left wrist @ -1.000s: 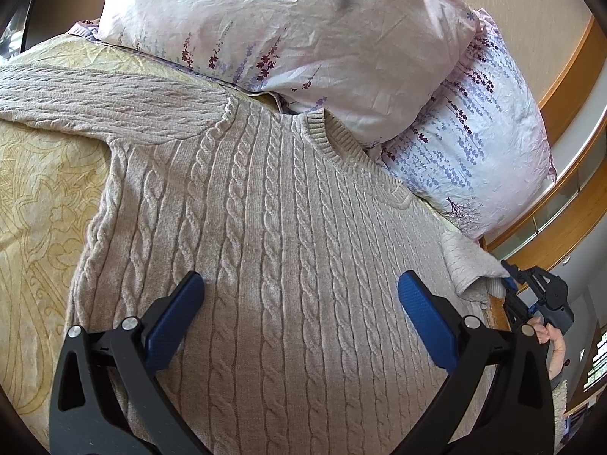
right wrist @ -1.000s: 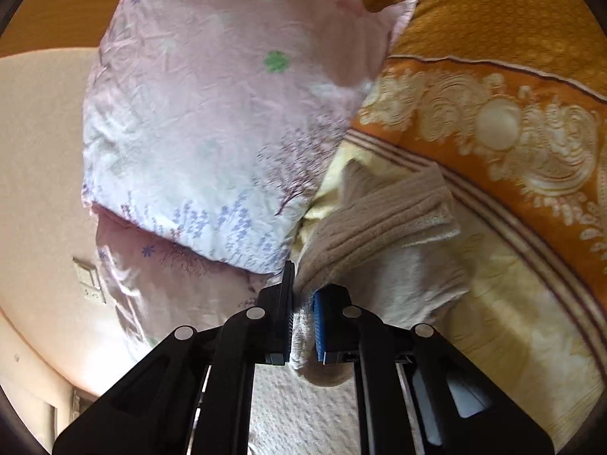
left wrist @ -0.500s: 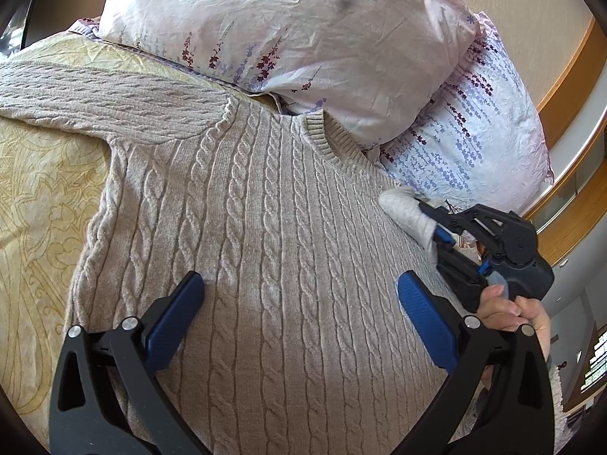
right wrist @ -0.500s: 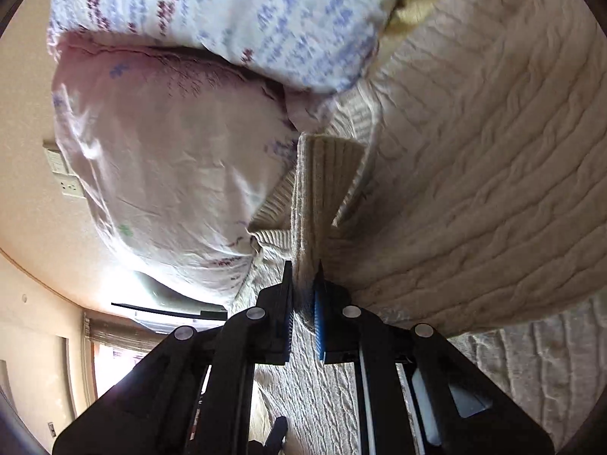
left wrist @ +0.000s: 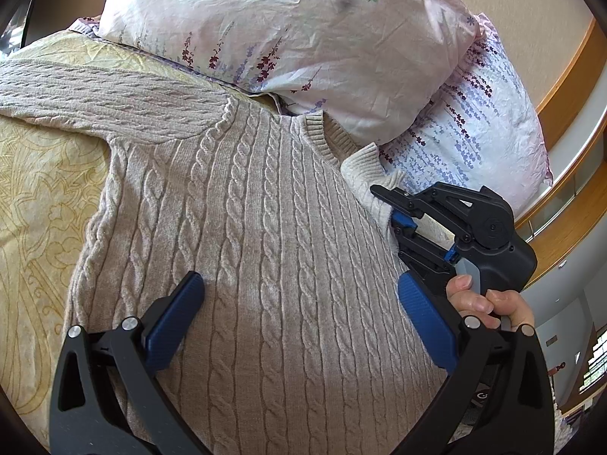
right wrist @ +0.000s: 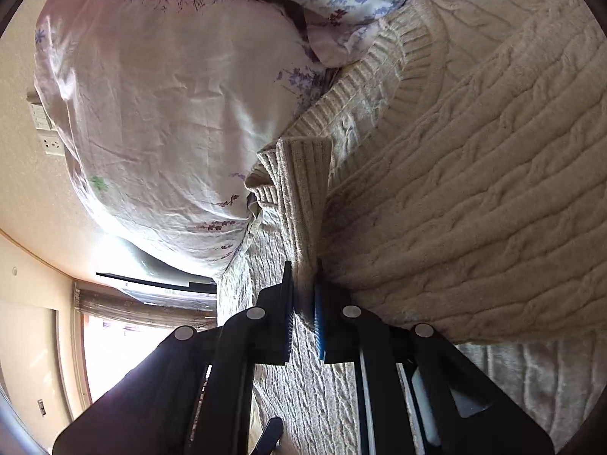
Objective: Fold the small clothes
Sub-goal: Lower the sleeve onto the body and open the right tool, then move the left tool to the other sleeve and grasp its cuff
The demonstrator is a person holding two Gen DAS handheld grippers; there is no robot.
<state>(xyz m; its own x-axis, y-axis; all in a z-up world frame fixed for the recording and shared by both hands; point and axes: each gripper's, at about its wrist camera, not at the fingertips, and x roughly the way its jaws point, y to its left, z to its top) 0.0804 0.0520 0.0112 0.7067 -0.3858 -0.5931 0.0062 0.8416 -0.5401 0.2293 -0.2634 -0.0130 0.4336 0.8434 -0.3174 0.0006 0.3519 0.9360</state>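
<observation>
A beige cable-knit sweater (left wrist: 265,235) lies flat on the bed, neck toward the pillows, its left sleeve (left wrist: 95,94) stretched out to the left. My left gripper (left wrist: 299,311) is open and empty, hovering low over the sweater's body. My right gripper (left wrist: 394,212) is shut on the right sleeve's cuff (left wrist: 370,174) and holds it over the sweater's right shoulder by the collar. In the right wrist view the ribbed cuff (right wrist: 299,197) runs up from the closed gripper (right wrist: 302,295) over the sweater's body (right wrist: 474,208).
Two floral pillows (left wrist: 303,30) (left wrist: 474,121) lie against the sweater's neck at the head of the bed. A yellow patterned bedspread (left wrist: 38,197) shows at left. A wooden headboard rail (left wrist: 569,87) and wall are at right.
My right gripper has carried the right sleeve cuff from the bed's right edge inward and up over the sweater's shoulder. My left gripper has stayed still and open.
</observation>
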